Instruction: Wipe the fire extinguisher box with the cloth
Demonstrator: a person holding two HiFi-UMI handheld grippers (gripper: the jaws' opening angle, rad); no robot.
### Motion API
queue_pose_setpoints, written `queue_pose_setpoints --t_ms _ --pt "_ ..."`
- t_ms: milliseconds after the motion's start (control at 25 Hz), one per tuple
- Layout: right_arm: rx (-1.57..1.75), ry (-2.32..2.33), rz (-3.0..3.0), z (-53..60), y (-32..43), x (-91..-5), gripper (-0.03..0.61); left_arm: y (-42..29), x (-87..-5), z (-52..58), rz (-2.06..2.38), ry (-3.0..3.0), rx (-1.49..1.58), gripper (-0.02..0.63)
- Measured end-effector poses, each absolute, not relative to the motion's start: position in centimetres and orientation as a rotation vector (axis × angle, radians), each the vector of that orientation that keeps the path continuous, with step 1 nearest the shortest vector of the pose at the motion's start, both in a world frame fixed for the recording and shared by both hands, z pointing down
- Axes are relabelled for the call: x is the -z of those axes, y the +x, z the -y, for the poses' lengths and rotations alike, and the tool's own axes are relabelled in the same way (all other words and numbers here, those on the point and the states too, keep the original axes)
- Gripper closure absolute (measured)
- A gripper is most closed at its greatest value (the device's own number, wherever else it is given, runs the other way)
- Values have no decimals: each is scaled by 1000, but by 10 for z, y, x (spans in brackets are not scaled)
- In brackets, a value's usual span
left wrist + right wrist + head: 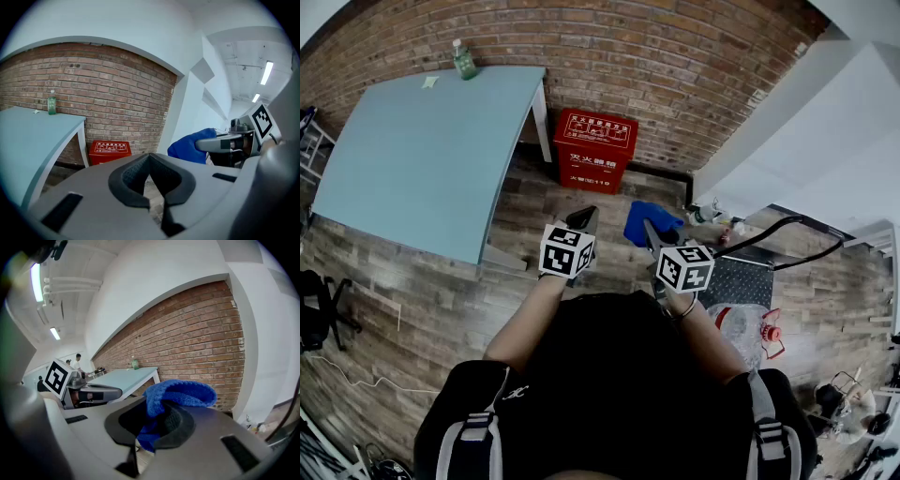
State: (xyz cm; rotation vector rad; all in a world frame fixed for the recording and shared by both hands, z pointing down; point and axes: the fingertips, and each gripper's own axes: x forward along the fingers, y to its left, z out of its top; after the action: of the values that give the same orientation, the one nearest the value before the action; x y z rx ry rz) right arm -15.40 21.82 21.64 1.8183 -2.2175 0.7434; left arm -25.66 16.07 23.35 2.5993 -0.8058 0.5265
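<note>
Black top [609, 366], grey shoulder straps [469, 433].
Grey left gripper [584, 220] and right gripper [649, 232], black-padded, each topped with black-and-white marker cube [566, 250].

A fire extinguisher box [595, 150] stands on the floor [441, 300] against the brick wall [675, 56], just right of the surface [412, 159]. A bottle [464, 61] sits at the surface's far edge by the wall, with a small scrap [429, 82] just left of it. In front of the box, well apart from it, the left tool [586, 220] and right tool [652, 234] are side by side. The cloth [639, 223] is between the right tool's jaws. A platform cart [741, 281] lies to the right, and a chair [319, 314] is at far left.
</note>
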Motion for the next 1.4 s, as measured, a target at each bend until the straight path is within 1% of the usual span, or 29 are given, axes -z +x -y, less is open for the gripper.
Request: queue_pose_setpoints --t_ms 240,560,840,1200,1400 --pt "-723 1834 2188 -211 -153 -218 535 -251 -236 -139 785 2593 -510 620" --pt "-765 1944 2086 -219 -110 -224 535 -202 -249 -144 640 2616 -546 620" --pt "-824 2009 2024 -202 -38 -249 535 -152 -277 -132 617 2579 -638 620" --pt "-867 1974 2066 -112 92 -254 535 -44 -275 -61 680 2554 -718 620" --pt "-880 1864 2146 -77 148 -261 535 8 -285 -37 745 2493 -741 620"
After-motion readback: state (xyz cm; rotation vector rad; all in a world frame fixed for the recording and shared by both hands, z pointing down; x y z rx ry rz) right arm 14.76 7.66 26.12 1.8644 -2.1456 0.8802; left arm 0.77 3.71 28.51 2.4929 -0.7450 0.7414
